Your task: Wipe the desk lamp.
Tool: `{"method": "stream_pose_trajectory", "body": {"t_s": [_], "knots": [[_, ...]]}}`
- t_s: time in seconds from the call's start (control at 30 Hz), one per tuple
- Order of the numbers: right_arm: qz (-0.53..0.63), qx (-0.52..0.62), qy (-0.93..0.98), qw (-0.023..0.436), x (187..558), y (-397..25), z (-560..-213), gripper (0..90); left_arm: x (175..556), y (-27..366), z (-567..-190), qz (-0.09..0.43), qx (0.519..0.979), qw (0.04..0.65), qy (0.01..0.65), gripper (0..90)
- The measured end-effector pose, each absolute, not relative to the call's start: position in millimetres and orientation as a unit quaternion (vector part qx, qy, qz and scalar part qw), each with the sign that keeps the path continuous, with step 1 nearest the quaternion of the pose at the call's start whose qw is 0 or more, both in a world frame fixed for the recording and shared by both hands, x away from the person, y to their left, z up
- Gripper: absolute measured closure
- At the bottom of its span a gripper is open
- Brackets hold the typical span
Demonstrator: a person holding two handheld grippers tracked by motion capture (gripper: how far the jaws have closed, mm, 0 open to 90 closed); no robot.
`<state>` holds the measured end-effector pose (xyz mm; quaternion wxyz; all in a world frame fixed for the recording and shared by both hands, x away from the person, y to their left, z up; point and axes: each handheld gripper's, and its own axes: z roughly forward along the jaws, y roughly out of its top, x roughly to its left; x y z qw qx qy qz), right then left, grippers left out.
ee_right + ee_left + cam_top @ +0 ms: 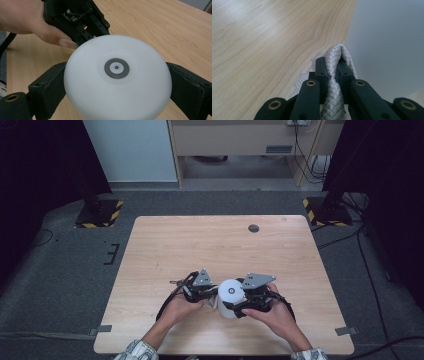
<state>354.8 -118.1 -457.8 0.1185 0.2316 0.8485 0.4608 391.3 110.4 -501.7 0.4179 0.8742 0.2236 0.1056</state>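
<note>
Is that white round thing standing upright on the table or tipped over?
Upright. The white round device stands on the table with its ringed top facing up, the right hand-held gripper clamped around its sides.

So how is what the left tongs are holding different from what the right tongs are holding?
The left tongs pinch a thin fold of silvery quilted fabric with jaws nearly together; the right tongs spread wide around a broad white round object. The fabric is soft, creased and diamond-patterned, while the white object is smooth and domed, with a small grey ring on top. Both are pale, held firmly, and close together over the wooden table.
</note>
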Motion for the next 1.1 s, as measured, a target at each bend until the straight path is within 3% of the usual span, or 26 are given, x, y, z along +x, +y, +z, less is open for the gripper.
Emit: {"method": "stream_pose_trajectory", "body": {"t_s": [0.47, 1.1], "knots": [[0.457, 0.243, 0.846, 0.126, 356.6, -121.7, -457.6, 9.2, 384.1, 118.5, -472.3, 0.124, 0.840, 0.478, 0.226, 82.2], [0.457, 0.236, 0.848, 0.125, 356.2, -118.1, -457.5, 9.2, 398.3, 103.7, -507.4, 0.109, 0.875, 0.413, 0.227, 82.2]]}}
